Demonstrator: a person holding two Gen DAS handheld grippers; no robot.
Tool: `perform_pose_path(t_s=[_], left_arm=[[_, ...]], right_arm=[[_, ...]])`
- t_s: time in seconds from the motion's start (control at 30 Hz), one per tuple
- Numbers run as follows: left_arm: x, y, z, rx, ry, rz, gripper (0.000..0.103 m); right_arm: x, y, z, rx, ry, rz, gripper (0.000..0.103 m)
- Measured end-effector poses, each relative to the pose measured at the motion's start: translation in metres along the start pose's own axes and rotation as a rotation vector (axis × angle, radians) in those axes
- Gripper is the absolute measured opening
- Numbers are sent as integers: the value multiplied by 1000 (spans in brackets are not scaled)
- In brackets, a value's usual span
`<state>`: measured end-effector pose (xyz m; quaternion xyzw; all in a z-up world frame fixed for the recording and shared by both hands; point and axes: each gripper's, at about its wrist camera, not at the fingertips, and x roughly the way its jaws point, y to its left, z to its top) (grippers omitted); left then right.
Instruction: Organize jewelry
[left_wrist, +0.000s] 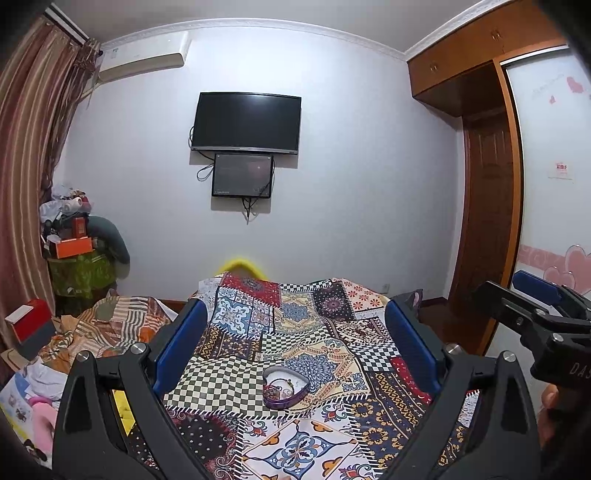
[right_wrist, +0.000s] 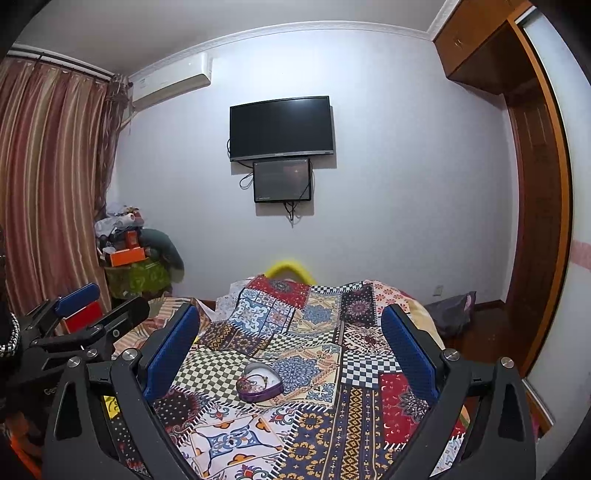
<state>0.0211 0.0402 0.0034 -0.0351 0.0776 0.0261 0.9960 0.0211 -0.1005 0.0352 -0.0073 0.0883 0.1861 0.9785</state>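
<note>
Both the left gripper (left_wrist: 295, 343) and the right gripper (right_wrist: 291, 343) are showing matte black angular frames, each carrying two long blue ribbed pads (left_wrist: 181, 339) along the inner faces of the jaws. Round silver screws (left_wrist: 139, 348) are sitting on the black arms just behind the pads. Behind the right gripper's jaws, white lettering is showing on the black body, and a patch of bare skin (left_wrist: 550, 397) is peeking out just beneath it.

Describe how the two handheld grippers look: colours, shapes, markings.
Both match: the left gripper and right gripper have matte black angular frames with triangular cut-outs, silver round bolts at the pivots, and two long fingers faced with textured blue pads. White lettering beginning "DAS" marks the right gripper's body in the left wrist view. No cables show.
</note>
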Motion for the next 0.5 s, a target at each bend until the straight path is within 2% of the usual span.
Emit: perform_pose_path(t_s=[0.5], left_arm=[[8, 2, -5, -5, 13, -9, 98]], right_arm=[[5, -2, 1, 4, 14, -4, 98]])
